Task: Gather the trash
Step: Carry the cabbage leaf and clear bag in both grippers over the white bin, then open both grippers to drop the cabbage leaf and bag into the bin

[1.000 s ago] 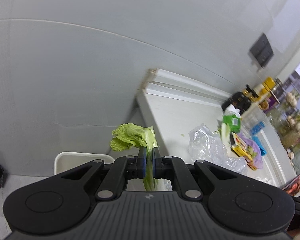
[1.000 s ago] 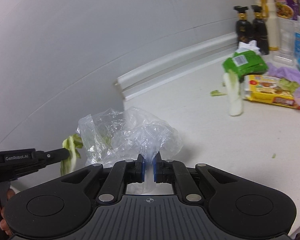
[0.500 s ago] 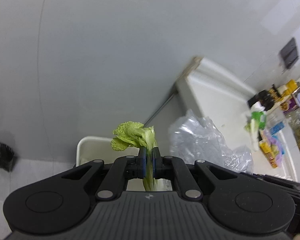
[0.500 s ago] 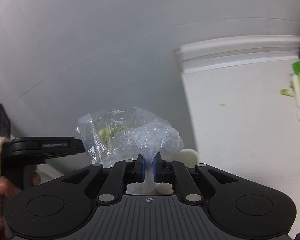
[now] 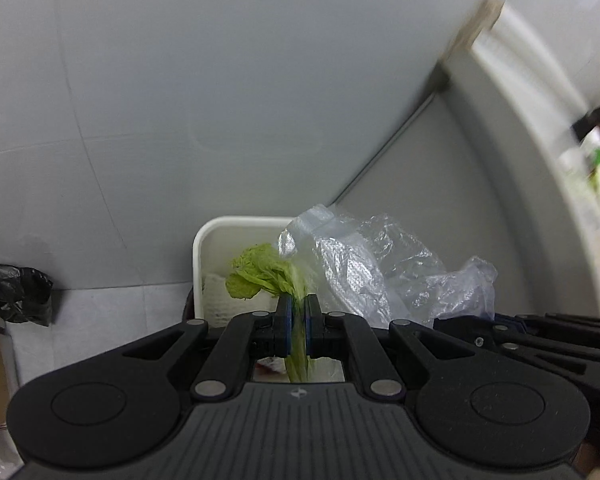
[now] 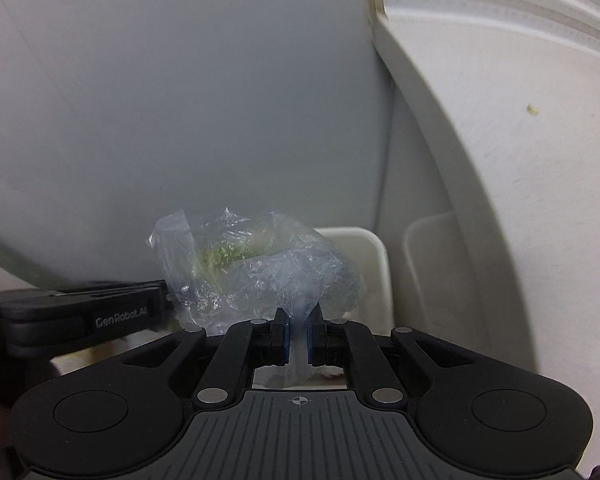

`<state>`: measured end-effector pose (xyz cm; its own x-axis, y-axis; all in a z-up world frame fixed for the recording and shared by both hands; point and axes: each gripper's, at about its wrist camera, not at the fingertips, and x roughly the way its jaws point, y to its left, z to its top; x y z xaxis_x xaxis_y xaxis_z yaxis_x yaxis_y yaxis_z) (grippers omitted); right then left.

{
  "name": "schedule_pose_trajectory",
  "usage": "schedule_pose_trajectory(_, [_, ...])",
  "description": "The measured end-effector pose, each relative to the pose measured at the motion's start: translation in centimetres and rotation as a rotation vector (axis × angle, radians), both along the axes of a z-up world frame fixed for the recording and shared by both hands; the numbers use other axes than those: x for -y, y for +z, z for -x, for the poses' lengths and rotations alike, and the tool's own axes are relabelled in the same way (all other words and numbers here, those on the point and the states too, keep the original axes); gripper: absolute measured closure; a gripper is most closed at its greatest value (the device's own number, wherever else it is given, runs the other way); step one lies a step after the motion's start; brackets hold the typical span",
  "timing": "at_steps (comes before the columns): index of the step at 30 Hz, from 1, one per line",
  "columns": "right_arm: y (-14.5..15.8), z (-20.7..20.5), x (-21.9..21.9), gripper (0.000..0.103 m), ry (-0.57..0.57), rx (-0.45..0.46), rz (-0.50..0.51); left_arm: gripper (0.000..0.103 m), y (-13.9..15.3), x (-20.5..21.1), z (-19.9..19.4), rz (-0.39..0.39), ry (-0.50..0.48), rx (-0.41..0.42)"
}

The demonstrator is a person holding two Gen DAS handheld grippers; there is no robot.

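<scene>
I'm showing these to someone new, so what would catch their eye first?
A bright green lettuce leaf pinched in the left hand-held gripper, in front of a white trash bin by the grey wall. Next, the crumpled clear plastic bag clamped in the right hand-held gripper, beside the leaf.

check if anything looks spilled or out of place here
Nothing spilled near the white bin. The left gripper grips a lettuce leaf, the right gripper a crumpled plastic bag. One green scrap lies on the countertop.
</scene>
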<state>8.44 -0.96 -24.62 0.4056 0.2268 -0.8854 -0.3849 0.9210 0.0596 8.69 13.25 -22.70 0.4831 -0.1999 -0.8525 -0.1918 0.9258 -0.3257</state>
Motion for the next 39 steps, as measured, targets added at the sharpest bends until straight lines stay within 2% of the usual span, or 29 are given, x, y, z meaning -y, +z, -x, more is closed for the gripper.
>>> schedule_pose_trajectory(5, [-3.9, -1.6, -1.0, 0.097, -0.039, -0.061, 0.084, 0.098, -2.7, 0.7, -2.3, -0.027, -0.047, -0.051])
schedule_pose_trajectory(10, [-6.8, -3.8, -1.0, 0.096, -0.094, -0.127, 0.104, 0.097, -4.7, 1.9, -4.4, -0.059, -0.103, -0.089])
schedule_pose_trajectory(15, [-7.9, -5.5, -1.6, 0.091, -0.123, -0.160, 0.081, 0.096, -5.5, 2.0, -4.3, -0.101, -0.143, -0.113])
schedule_pose_trajectory(19, [-7.6, -4.4, -1.8, 0.088, -0.123, -0.157, 0.075, 0.094, -5.6, 2.3, -4.9, -0.128, -0.170, -0.119])
schedule_pose_trajectory(22, [-7.6, -4.3, -1.1, 0.087, -0.123, -0.167, 0.058, 0.084, -5.8, 2.6, -5.4, -0.173, -0.201, -0.122])
schedule_pose_trajectory(23, [-7.6, -4.5, -1.2, 0.083, -0.121, -0.171, 0.054, 0.079, -5.9, 2.9, -5.1, -0.191, -0.213, -0.121])
schedule_pose_trajectory(27, [-7.0, -3.9, -0.3, 0.063, -0.117, -0.174, 0.033, 0.071, -5.8, 3.1, -5.2, -0.219, -0.235, -0.124])
schedule_pose_trajectory(28, [-6.9, -3.8, -0.2, 0.060, -0.116, -0.173, 0.034, 0.068, -5.8, 2.8, -5.4, -0.218, -0.230, -0.126])
schedule_pose_trajectory(30, [-6.6, -3.7, -0.2, 0.050, -0.111, -0.165, 0.028, 0.058, -5.8, 2.6, -5.4, -0.218, -0.223, -0.128])
schedule_pose_trajectory(39, [-5.2, -3.2, 0.5, 0.039, -0.111, -0.149, 0.010, 0.046, -4.7, 2.7, -5.7, -0.231, -0.218, -0.125])
